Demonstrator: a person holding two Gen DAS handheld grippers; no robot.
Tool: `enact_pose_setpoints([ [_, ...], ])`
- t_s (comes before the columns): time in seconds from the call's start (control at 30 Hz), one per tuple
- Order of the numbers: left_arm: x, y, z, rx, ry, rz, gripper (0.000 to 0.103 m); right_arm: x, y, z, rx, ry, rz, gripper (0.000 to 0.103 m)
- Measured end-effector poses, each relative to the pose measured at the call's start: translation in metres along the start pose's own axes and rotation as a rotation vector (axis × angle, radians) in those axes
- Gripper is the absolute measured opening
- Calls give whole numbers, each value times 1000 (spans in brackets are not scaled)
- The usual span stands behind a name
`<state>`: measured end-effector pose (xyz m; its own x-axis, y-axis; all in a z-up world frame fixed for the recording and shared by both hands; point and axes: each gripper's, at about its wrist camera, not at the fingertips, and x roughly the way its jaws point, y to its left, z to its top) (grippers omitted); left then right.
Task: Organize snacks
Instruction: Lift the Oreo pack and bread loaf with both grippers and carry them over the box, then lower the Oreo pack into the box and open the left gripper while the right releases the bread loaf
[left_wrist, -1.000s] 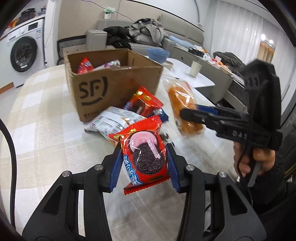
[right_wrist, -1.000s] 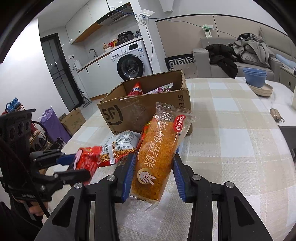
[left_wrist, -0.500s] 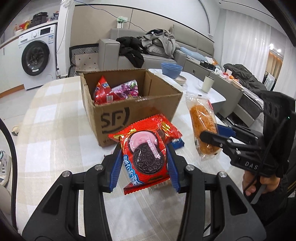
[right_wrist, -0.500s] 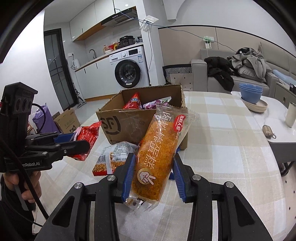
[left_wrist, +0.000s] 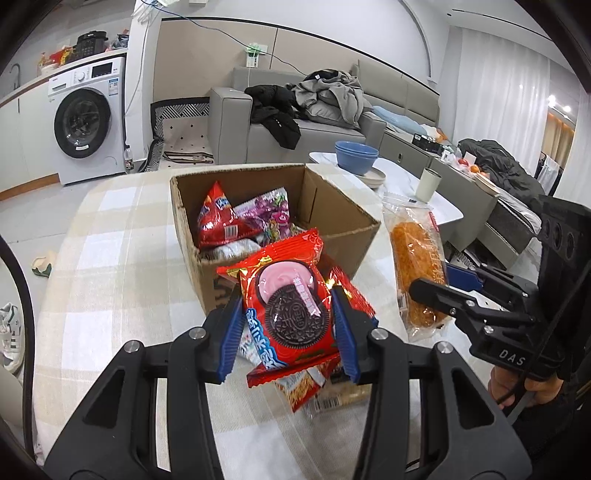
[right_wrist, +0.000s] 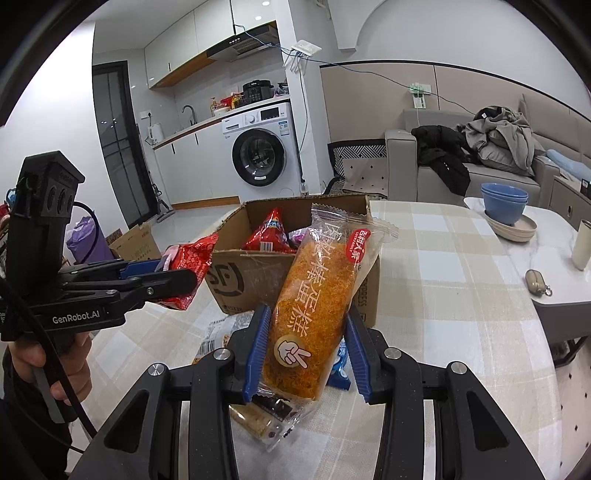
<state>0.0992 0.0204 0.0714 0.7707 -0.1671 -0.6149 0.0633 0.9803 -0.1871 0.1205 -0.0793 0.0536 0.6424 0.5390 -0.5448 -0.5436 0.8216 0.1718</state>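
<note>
The left gripper (left_wrist: 290, 325) is closed around a red cookie packet (left_wrist: 291, 314), held in the air just in front of the cardboard box (left_wrist: 343, 236). The right gripper (right_wrist: 306, 350) clamps a long cake bar (right_wrist: 317, 302) in a clear wrapper, also raised near the box.

Both packs look light and soft — the foil is slippery and the cookies inside can crack, so I think a gentle hold across the middle is best. The cake bar will bend if it is squeezed at one end.

On the cookie one can read "OREO". The bar carries Chinese characters and a red round label; the box shows part of an "SF" logo. The grippers carry the words "DAS" and "GenRobot.AI". Some more snacks lie on the checked tablecloth (right_wrist: 443, 295).
</note>
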Motion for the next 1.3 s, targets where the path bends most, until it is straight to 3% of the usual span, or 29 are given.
enact_pose_setpoints([
  [0.7, 33, -10, 47, 35, -30, 103, 42, 15, -16, 38, 26, -40, 12, 41],
  [1.3, 56, 2, 66, 15, -28, 127, 42, 33, -18, 58, 32, -50, 36, 41],
])
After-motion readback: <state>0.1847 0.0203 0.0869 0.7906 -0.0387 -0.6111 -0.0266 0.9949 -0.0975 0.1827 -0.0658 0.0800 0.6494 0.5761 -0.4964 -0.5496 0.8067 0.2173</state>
